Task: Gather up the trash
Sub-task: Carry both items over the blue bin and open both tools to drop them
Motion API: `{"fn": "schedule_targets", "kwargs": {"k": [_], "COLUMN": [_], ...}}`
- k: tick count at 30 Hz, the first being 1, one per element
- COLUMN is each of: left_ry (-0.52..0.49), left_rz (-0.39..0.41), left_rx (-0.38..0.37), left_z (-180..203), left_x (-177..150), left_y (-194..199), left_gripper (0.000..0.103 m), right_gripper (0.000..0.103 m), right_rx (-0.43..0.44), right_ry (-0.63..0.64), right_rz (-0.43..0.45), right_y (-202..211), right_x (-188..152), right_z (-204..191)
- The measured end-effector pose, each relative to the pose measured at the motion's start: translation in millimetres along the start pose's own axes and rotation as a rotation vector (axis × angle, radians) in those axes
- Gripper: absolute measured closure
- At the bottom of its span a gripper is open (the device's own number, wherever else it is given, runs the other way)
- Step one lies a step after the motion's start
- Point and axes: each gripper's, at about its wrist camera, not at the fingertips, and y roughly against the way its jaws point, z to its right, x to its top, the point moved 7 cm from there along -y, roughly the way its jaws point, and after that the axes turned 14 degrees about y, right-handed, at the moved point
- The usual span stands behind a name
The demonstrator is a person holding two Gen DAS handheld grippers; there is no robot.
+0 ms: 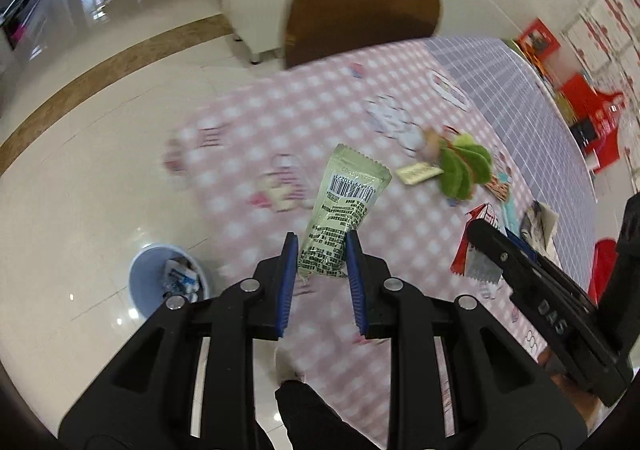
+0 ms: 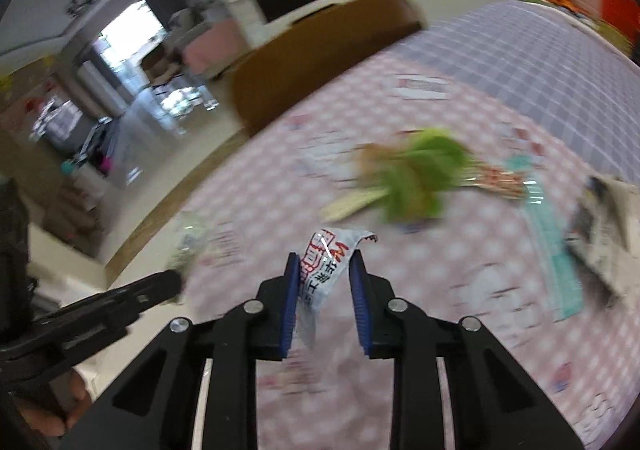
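Observation:
My left gripper (image 1: 322, 244) is shut on a pale green snack wrapper (image 1: 345, 210) with a barcode, held above the table's left edge. My right gripper (image 2: 325, 264) is shut on a red and white wrapper (image 2: 325, 266), held over the pink checked tablecloth (image 2: 440, 290). The right gripper also shows at the right of the left wrist view (image 1: 480, 228), with its red and white wrapper (image 1: 476, 250). A light blue bin (image 1: 149, 270) with trash in it stands on the floor, below and left of my left gripper.
On the tablecloth (image 1: 280, 114) lie a green leafy toy (image 1: 460, 166), a yellow tag (image 1: 418, 172), a teal strip (image 2: 552, 250), crumpled paper (image 2: 612, 230) and small wrappers. A brown chair (image 1: 360, 18) stands at the far edge. Red boxes (image 1: 596, 110) sit at the right.

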Motion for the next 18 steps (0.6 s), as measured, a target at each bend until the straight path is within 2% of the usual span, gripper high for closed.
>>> {"fn": "schedule_targets", "kwargs": {"k": [10, 18], "left_ry": [0.155, 0.243], "left_rz": [0.01, -0.018], "left_rx": [0.085, 0.142], "left_z": [-139.8, -222.9], "left_x": [3.8, 0.5], "left_y": [49.0, 63.7], "left_gripper": [0.079, 0.079], "right_gripper": [0.078, 0.078], "right_rx": [0.17, 0.219], "right_ry": [0.143, 0.198], "right_rz": [-0.064, -0.122], "right_y": [-23.9, -44.9], "right_x": [-8.7, -21.1], "right_z": [-155.4, -231.5]}}
